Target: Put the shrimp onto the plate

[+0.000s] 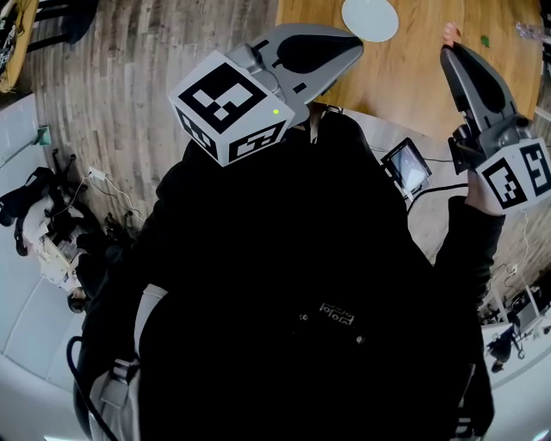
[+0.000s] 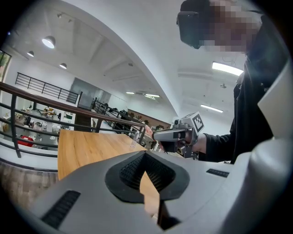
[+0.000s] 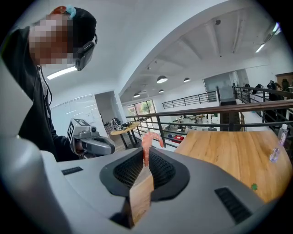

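Right gripper (image 3: 145, 157): we see the jaws clamped on the shrimp (image 3: 149, 141). It's pinched right at the tips, with the pink curled body sticking up and out past them.

In the head view the right gripper (image 1: 448, 53) is up off the desk (image 1: 413, 77), over the near edge toward the right side. The shrimp (image 1: 449, 34) pokes out beyond its tips. It's in the air, not touching the desk.

Left gripper (image 2: 145, 154): we read the jaws as closed tip to tip and empty. Only the desk (image 2: 91, 146) shows through the slit lower down.

In the head view the left gripper (image 1: 357, 41) hangs over the desk's near-left corner, jaws pointing toward the plate (image 1: 370, 17).

The plate is white, flat on the desk near its left edge and bare as far as we can see. The frame cuts off its top. It's just past the left gripper's tips and well apart from the shrimp.

Each gripper shows up in the other's view, both pointing across the desk: the right gripper (image 2: 160, 135) with the shrimp (image 2: 148, 130) at its tip, and the left gripper (image 3: 94, 145).

Other things on the desk are a clear bottle (image 3: 278, 144) toward the right edge and a small green bit (image 3: 254, 186) nearer us. We can't tell what the bit is.
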A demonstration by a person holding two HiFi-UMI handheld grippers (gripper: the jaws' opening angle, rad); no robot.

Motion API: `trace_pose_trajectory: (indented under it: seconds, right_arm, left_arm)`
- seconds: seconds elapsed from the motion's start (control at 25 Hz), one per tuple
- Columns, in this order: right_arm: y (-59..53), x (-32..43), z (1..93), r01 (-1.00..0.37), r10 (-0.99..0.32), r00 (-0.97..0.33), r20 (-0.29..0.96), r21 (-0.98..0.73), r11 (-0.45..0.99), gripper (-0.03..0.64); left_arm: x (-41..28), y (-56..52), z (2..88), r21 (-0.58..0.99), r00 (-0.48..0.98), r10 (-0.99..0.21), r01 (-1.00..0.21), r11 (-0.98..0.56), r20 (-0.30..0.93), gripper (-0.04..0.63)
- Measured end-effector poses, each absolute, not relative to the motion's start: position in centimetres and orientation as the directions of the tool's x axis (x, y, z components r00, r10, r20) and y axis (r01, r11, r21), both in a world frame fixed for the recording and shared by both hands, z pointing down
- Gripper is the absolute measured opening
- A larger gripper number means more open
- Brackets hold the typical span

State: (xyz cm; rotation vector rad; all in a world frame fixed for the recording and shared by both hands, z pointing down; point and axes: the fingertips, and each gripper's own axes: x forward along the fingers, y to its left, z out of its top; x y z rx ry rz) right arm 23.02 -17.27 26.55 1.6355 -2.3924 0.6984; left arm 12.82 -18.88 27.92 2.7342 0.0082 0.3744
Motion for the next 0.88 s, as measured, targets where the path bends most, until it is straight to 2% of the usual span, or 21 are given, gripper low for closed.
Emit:
trace_pose_trajectory:
  seconds: [0.64,0.88]
  right_arm:
    - [-18.0,24.7,29.9,-0.915,-0.806,-0.392,0.443,-0.277,0.293,0.054]
    - [-15.2,25.8,30.4,-0.912,-0.791,-0.405,0.458,-0.269,0.311,0.054]
  left_arm:
    - [13.1,-18.3,30.4,0.412,0.960,0.039,-0.082,-0.908,0.277,-0.002]
    - [13.9,-14.8,30.2,0.417,0.959,0.020,-0.103,-0.903,0.281,-0.002]
